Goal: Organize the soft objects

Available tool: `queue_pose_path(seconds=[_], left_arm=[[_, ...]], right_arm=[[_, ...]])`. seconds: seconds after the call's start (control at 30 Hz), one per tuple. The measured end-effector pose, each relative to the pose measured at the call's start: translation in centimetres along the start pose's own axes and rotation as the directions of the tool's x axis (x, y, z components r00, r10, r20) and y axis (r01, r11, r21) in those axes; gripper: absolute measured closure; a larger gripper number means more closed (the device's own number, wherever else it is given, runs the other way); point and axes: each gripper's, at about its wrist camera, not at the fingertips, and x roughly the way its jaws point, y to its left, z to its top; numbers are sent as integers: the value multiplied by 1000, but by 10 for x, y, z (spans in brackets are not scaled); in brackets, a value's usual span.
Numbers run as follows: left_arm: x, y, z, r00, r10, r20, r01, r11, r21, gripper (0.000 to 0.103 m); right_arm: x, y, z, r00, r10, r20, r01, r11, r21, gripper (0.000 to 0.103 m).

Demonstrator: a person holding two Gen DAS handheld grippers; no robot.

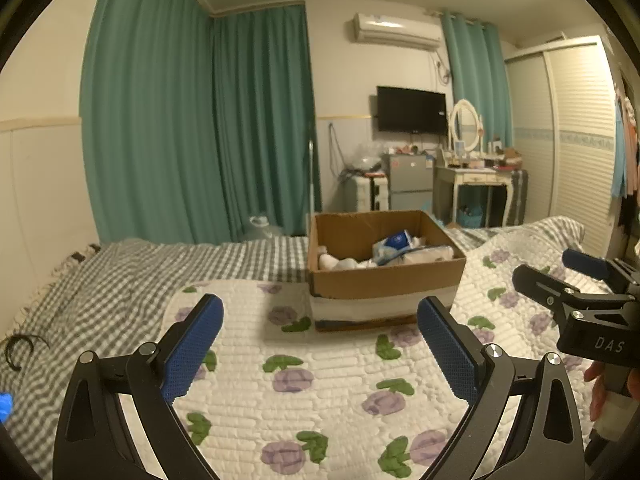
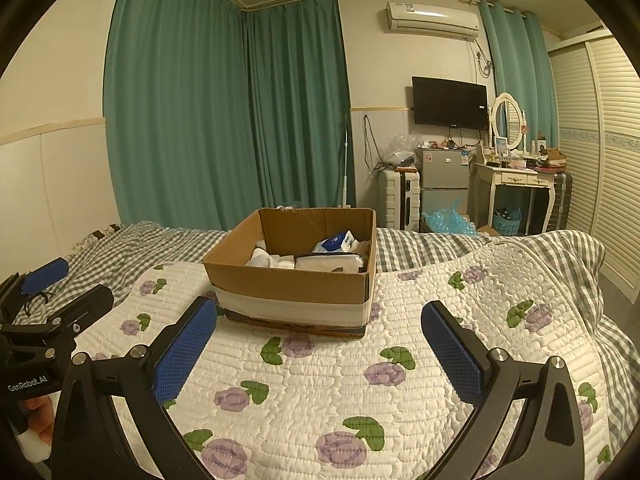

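An open cardboard box (image 1: 384, 280) (image 2: 292, 284) stands on the flowered white quilt (image 1: 320, 380) (image 2: 320, 380) on the bed. Inside lie soft things: white rolled socks (image 1: 332, 261) (image 2: 264, 258), a blue and white packet (image 1: 394, 242) (image 2: 336, 242) and a white wrapped pack (image 1: 424, 255) (image 2: 332, 261). My left gripper (image 1: 320, 344) is open and empty, hovering over the quilt just short of the box. My right gripper (image 2: 320, 348) is open and empty too, beside it. Each gripper shows at the edge of the other's view: the right one (image 1: 560, 280), the left one (image 2: 68, 284).
A grey checked sheet (image 1: 100, 292) (image 2: 440, 244) covers the rest of the bed. A dark hair tie (image 1: 18, 350) lies at the bed's left. Behind are green curtains (image 1: 192, 128), a small fridge (image 2: 444, 176), a suitcase (image 2: 402, 198) and a dressing table (image 2: 516, 180).
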Motion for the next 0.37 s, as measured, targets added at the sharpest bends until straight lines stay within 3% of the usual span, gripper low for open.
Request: queue_pose_path(seconds=[0.37], left_arm=[[-3, -2, -2, 1000, 4, -2, -4, 1000, -8, 4]], right_arm=[[0, -1, -2, 1000, -1, -5, 1, 1000, -1, 0]])
